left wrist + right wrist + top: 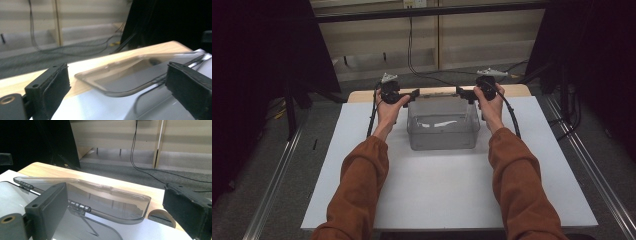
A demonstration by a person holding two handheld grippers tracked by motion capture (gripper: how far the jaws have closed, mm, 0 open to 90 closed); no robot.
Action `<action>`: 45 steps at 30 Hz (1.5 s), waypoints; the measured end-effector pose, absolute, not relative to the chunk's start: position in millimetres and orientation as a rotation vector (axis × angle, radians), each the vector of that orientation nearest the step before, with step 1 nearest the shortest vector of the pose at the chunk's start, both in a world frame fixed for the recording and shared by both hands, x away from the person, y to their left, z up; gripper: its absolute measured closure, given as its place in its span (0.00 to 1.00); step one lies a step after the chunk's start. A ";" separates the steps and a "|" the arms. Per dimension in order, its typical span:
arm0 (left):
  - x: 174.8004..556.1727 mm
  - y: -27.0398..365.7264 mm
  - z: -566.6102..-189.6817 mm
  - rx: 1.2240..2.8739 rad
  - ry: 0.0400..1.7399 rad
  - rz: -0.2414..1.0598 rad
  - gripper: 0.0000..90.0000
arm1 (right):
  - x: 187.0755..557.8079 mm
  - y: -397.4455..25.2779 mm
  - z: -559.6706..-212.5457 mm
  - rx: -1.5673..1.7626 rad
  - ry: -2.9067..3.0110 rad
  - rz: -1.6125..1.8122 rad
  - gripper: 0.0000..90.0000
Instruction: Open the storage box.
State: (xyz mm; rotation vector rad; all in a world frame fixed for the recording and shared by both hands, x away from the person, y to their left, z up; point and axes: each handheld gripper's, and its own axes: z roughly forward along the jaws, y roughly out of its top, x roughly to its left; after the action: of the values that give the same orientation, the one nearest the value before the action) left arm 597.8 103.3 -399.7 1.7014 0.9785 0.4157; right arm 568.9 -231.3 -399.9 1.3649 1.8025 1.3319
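We are holding the left hand-held gripper [416,93] and the right hand-held gripper [459,91] at the far corners of a clear plastic bin [442,131], which is sitting far of centre on the white counter [437,195]. Both pairs of jaws are standing spread, pinching nothing. The bin's hinged clear lid [100,197] is lying open beyond its far edge, over the counter's wooden far strip [37,77], directly ahead of both jaws.

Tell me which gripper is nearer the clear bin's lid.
Neither clearly; they look about equal. The left gripper sits at the left end of the lid, the right gripper at its right end. Both are open, and the lid tilts up behind the clear bin.
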 end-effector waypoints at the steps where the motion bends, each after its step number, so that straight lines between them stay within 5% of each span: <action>1: 595.1 103.9 -398.0 1.712 0.957 0.425 0.05 | 568.1 -231.7 -399.5 1.363 1.801 1.335 0.06; 45: 500.5 128.5 -389.9 1.652 0.820 0.537 0.05 | 466.1 -237.4 -389.8 1.130 1.709 1.317 0.01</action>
State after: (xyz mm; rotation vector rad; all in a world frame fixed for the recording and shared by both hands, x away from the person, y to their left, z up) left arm 500.5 128.5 -389.9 1.6522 0.8198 0.5368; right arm 466.1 -237.4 -389.8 1.1299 1.7091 1.3166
